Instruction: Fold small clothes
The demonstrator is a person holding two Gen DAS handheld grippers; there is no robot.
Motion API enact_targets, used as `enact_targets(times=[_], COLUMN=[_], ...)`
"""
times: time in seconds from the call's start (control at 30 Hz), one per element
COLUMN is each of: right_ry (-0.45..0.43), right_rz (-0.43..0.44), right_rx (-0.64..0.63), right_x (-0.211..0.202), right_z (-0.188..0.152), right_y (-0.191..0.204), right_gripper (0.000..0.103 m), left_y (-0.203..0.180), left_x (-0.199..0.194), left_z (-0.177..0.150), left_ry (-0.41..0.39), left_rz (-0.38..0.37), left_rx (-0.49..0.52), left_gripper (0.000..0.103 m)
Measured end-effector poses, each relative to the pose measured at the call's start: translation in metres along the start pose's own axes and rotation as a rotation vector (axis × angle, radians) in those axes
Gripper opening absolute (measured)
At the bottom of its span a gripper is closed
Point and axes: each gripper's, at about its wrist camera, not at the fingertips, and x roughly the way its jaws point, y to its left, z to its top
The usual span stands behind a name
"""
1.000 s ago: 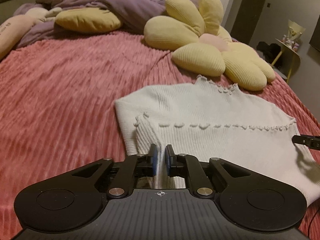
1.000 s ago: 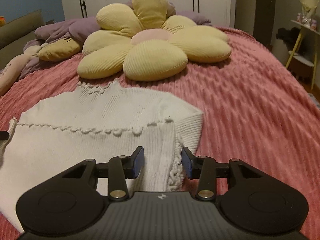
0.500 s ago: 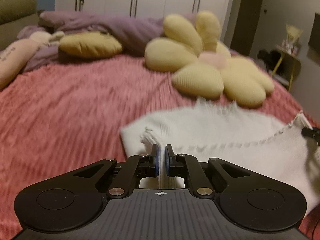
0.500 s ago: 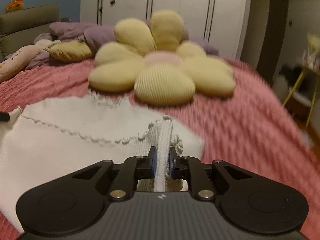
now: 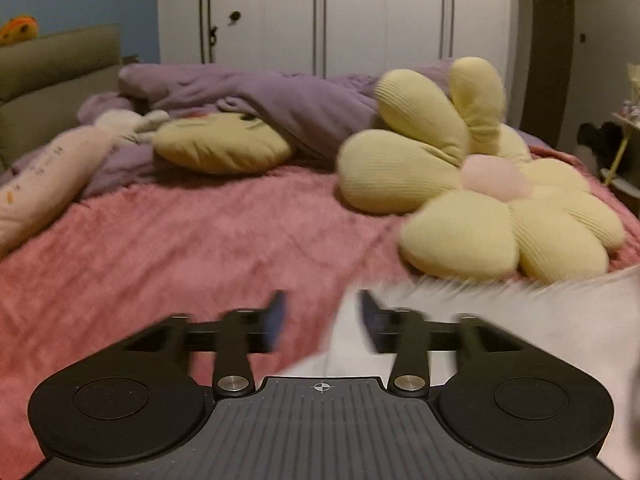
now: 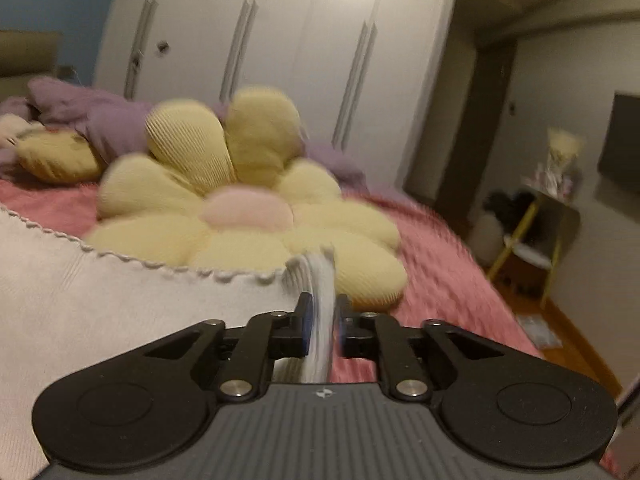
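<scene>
A small white knit sweater (image 6: 100,296) with a scalloped trim is lifted off the pink bedspread (image 5: 180,240). My right gripper (image 6: 322,320) is shut on the sweater's ribbed edge, which sticks up between the fingers. My left gripper (image 5: 322,316) is open; the jaws stand wide apart. The sweater (image 5: 500,312) shows blurred in the left wrist view, beside and behind the right finger, not clamped.
A yellow flower cushion (image 5: 480,200) lies just beyond the sweater; it also shows in the right wrist view (image 6: 240,208). A purple duvet (image 5: 260,96), a yellow pillow (image 5: 220,148) and white wardrobes (image 5: 340,12) lie at the back. A yellow side table (image 6: 536,232) stands off the bed's right edge.
My left gripper has opened and let go of the sweater edge. My right gripper closed on the sweater's edge and lifted it. Both views have tilted upward.
</scene>
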Motion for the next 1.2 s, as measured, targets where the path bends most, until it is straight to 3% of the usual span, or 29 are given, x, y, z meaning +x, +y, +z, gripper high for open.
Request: enact_targets(times=[0.1, 0.2, 0.3, 0.37, 0.5, 0.6, 0.97, 1.03, 1.1, 1.2], right_ry=[0.018, -0.001, 0.041, 0.05, 0.026, 0.023, 0.065, 0.072, 0.086, 0.109], right_rz=[0.07, 0.166, 0.266, 0.281, 0.2, 0.189, 0.17, 0.151, 0.106, 0.117], right_rx=[0.098, 0.12, 0.133, 0.092, -0.034, 0.044, 0.065, 0.051, 0.027, 0.032], right_x=[-0.006, -0.024, -0.025, -0.025, -0.014, -0.009, -0.005, -0.016, -0.032, -0.064], right_z=[-0.019, -0.044, -0.059, -0.067, -0.089, -0.093, -0.093, -0.092, -0.093, -0.106], right_y=[-0.003, 0.015, 0.041, 0.057, 0.066, 0.052, 0.042, 0.04, 0.034, 0.018], right_gripper=[0.029, 0.041, 0.053, 0.059, 0.076, 0.084, 0.094, 0.096, 0.096, 0.096], left_y=[-0.016, -0.034, -0.043, -0.042, -0.042, -0.042, -0.028, -0.023, -0.012, 0.007], left_x=[-0.013, -0.006, 0.014, 0.023, 0.024, 0.026, 0.009, -0.001, -0.007, -0.017], left_z=[-0.028, -0.053, -0.077, -0.089, -0.1, -0.102, -0.096, -0.095, -0.096, -0.102], left_ry=[-0.03, 0.02, 0.113, 0.13, 0.08, 0.07, 0.118, 0.129, 0.161, 0.205], left_rz=[-0.055, -0.081, -0.045, -0.015, -0.009, -0.011, -0.05, -0.018, 0.021, -0.002], left_rx=[0.022, 0.042, 0.039, 0.048, 0.079, 0.078, 0.087, 0.081, 0.044, -0.062], left_gripper=[0.085, 0.089, 0.091, 0.096, 0.099, 0.1, 0.1, 0.101, 0.102, 0.102])
